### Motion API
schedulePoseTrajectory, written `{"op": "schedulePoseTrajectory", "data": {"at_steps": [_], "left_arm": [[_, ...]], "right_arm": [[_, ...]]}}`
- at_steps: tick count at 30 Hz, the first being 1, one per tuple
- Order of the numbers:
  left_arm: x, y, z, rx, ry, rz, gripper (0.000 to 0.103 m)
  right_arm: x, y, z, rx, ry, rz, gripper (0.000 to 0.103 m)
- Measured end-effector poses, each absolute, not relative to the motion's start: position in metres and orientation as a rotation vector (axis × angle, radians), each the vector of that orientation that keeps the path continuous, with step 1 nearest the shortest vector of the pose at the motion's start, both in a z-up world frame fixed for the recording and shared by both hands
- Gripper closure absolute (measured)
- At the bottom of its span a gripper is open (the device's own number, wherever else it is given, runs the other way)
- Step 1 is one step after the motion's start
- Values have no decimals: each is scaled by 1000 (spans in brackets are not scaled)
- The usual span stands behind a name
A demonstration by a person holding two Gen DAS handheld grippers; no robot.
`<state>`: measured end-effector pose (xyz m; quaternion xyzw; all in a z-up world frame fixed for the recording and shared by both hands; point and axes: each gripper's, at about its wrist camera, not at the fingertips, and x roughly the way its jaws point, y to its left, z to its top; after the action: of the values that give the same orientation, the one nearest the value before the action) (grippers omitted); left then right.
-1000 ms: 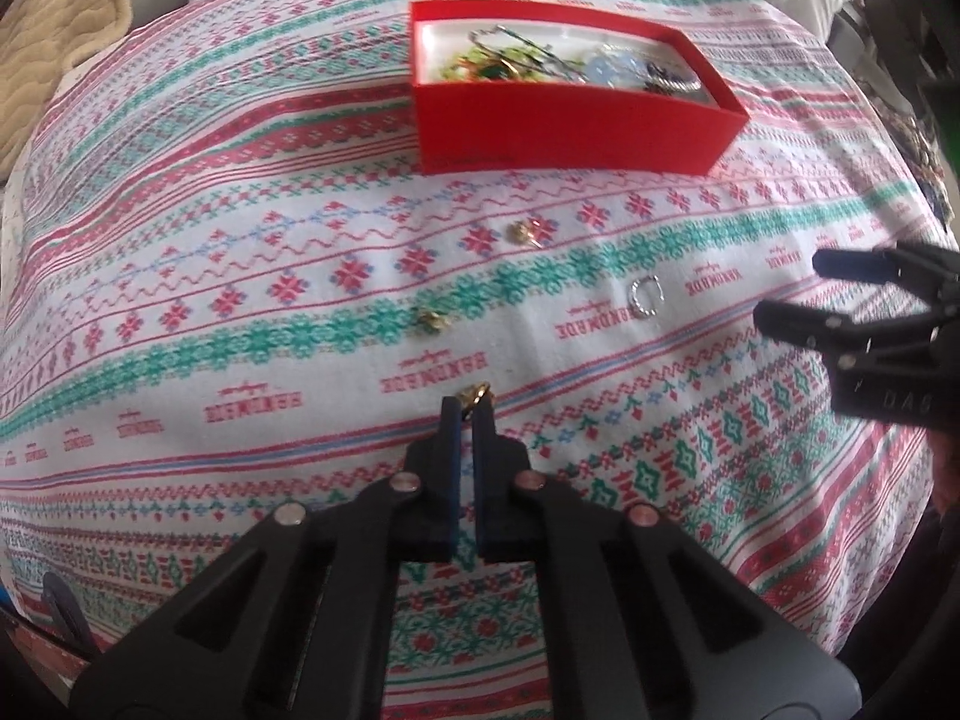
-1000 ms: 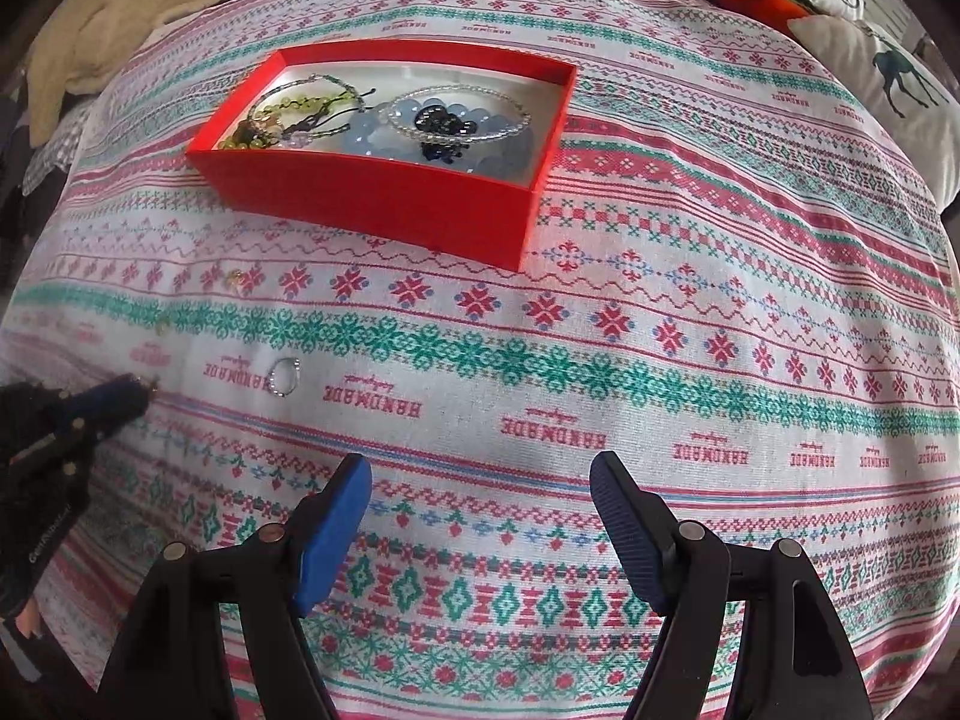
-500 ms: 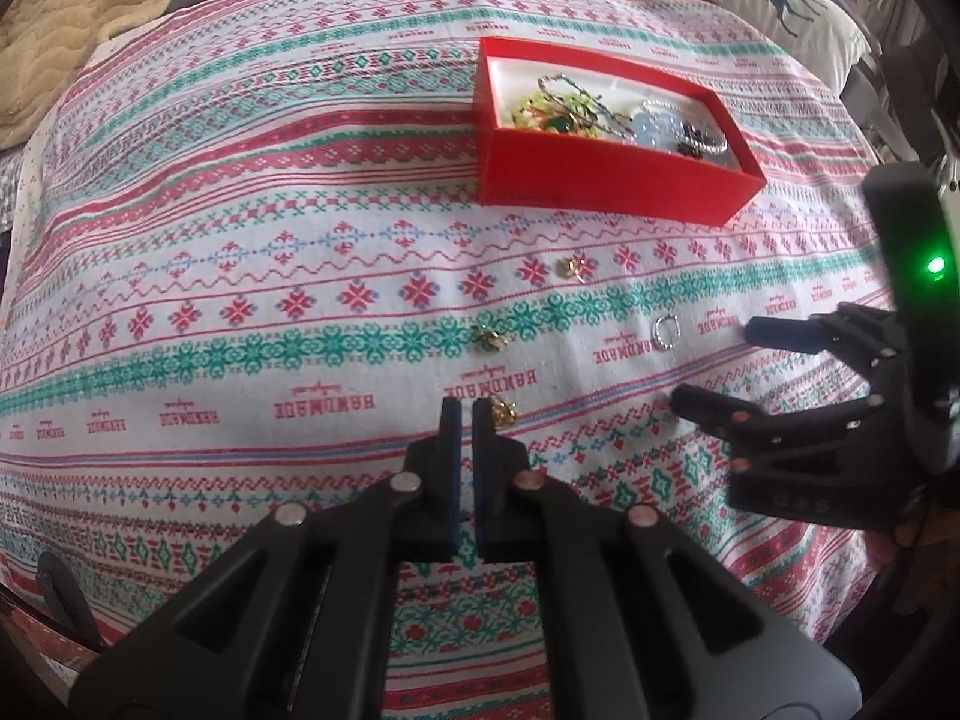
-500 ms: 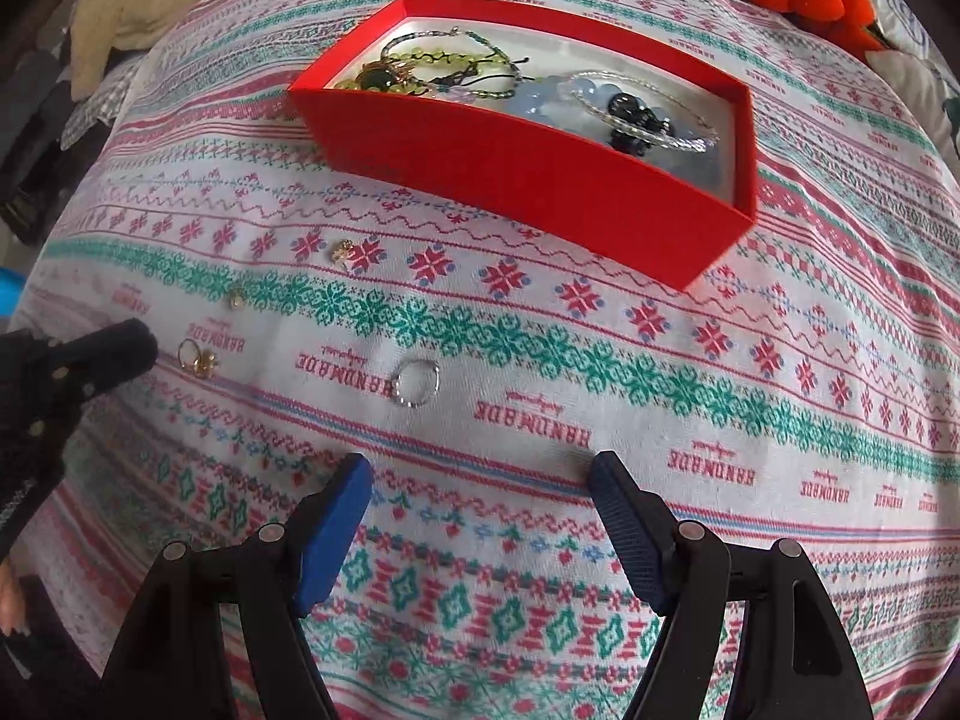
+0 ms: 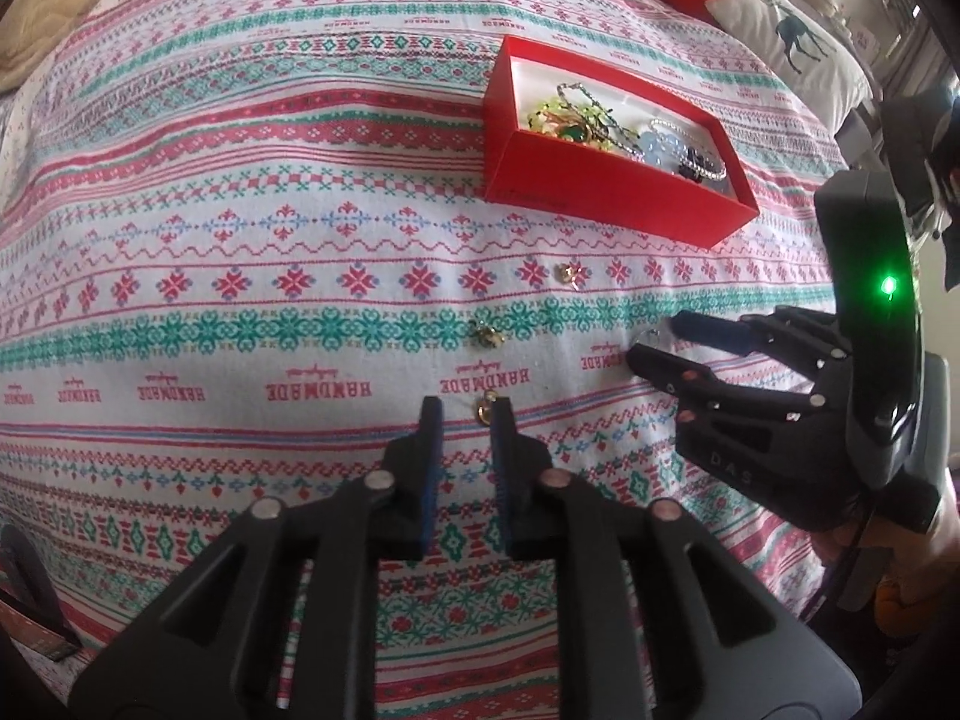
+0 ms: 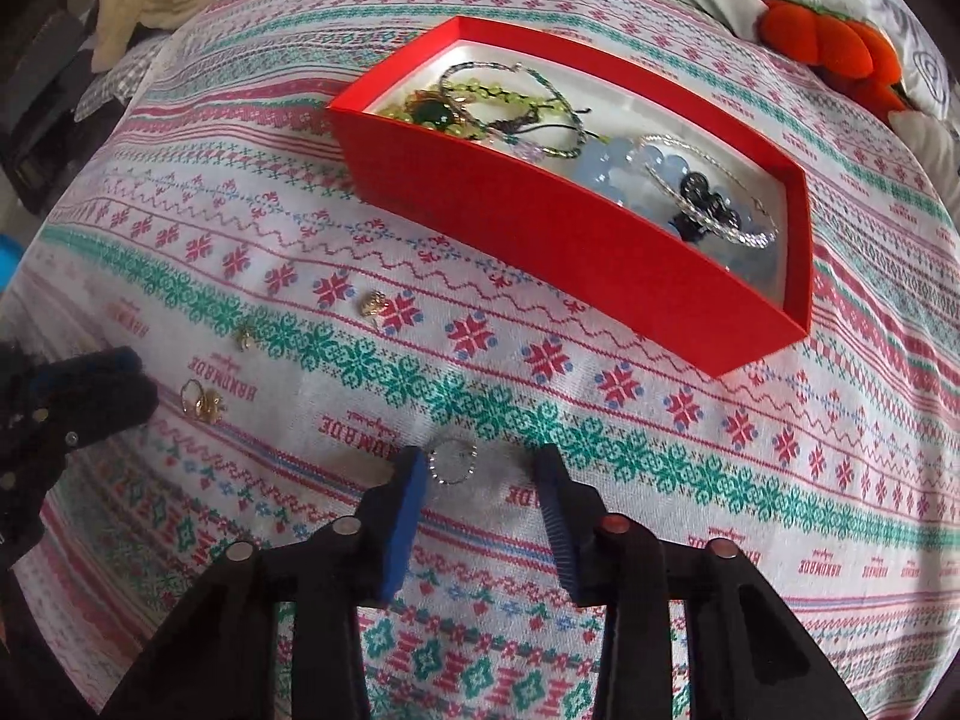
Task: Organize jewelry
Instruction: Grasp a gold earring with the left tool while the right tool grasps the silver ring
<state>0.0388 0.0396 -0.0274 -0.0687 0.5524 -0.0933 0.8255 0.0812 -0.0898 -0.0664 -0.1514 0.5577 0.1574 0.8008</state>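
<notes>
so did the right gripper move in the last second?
Yes. The right gripper has closed in on the silver ring on the patterned cloth; the ring now lies between its open fingers, beside the left one.

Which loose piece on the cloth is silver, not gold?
The silver ring between the right gripper fingertips; the three earrings further left are gold.
</notes>
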Motion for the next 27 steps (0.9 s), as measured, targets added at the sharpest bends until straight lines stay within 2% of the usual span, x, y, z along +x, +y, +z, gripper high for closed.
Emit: {"op": "schedulePoseTrajectory", "data": {"at_steps": [3,8,10,27], "left_arm": [[39,42,-28,-159,1183,-197,83],[43,39,-30,-176,1193,-190,79],[46,37,-32,-176,1198,-186,79],[73,4,-56,-120,1228,-154,79]], "right_arm": [[81,-86,-68,-345,1193,356,84],[83,-80,-70,-346,1198,371,87],[85,-85,-66,-328,1202,377,98],[95,-107,-42,-216,1197,381,98]]}}
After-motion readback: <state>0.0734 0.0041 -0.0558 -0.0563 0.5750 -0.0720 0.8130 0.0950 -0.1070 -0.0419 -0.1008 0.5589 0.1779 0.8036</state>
